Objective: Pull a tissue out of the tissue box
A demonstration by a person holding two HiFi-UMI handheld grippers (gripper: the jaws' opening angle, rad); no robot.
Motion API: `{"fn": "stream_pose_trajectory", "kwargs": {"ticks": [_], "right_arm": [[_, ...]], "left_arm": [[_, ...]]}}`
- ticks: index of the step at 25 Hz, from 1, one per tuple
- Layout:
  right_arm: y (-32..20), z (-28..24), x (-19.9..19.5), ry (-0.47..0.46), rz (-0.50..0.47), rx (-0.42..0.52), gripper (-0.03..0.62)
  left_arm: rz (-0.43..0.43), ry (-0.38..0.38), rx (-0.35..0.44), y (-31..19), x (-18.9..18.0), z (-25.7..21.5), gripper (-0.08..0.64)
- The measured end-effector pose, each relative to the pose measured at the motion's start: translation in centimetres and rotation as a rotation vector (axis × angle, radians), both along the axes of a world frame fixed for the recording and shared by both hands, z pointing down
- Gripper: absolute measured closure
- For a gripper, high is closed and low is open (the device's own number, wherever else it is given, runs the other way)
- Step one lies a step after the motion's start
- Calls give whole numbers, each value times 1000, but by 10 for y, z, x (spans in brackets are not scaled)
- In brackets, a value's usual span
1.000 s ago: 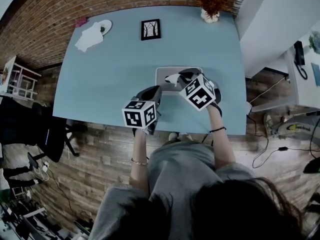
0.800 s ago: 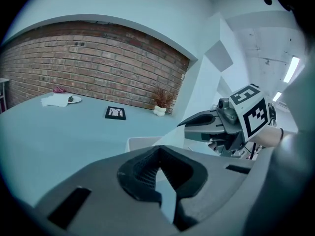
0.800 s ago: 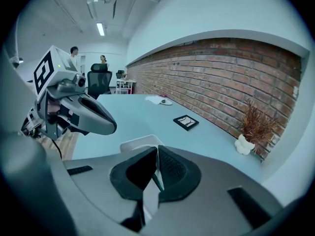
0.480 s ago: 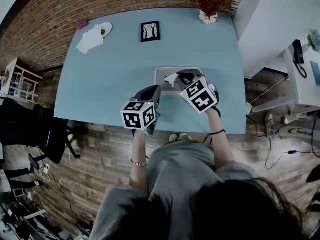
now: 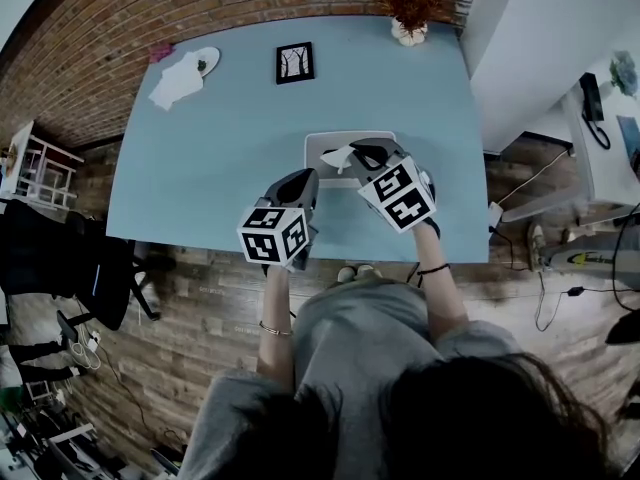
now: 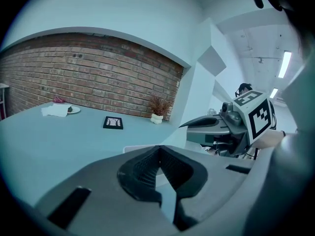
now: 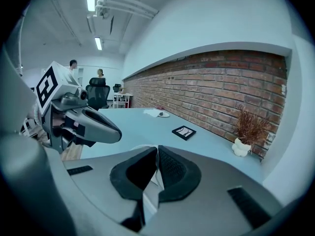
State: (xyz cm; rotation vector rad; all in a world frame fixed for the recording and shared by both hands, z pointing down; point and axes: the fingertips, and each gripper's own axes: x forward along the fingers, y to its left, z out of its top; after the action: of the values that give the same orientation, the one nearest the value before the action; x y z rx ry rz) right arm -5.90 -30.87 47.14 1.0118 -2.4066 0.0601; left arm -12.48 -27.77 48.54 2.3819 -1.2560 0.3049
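A flat grey tissue box (image 5: 376,139) lies on the blue table (image 5: 230,148), near its front edge. A white tissue (image 5: 337,156) sticks up from the box's slot. My right gripper (image 5: 353,153) is shut on that tissue, just above the box. In the right gripper view, the white tissue (image 7: 156,175) shows pinched between the meeting pads of the right gripper (image 7: 157,148). My left gripper (image 5: 305,177) hovers beside the box's left front corner. Its jaws (image 6: 159,149) meet at the tips with nothing between them.
At the table's far side stand a black picture frame (image 5: 294,62), a dried plant in a white pot (image 5: 410,20) and a plate with a white cloth (image 5: 184,72). A black office chair (image 5: 95,268) is on the floor to the left. Two people (image 7: 74,64) are far off.
My right gripper has lifted a little with the tissue, so more white shows above the box. The left gripper has risen slightly beside it.
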Motion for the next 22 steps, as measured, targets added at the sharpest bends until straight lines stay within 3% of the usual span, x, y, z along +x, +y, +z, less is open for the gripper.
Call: {"fn": "stream_pose_trajectory", "kwargs": {"ticks": [22], "right_arm": [[8,-23,18,-55,25,73,591]], "left_arm": [[-3,6,77,9,10,-25,557]]}}
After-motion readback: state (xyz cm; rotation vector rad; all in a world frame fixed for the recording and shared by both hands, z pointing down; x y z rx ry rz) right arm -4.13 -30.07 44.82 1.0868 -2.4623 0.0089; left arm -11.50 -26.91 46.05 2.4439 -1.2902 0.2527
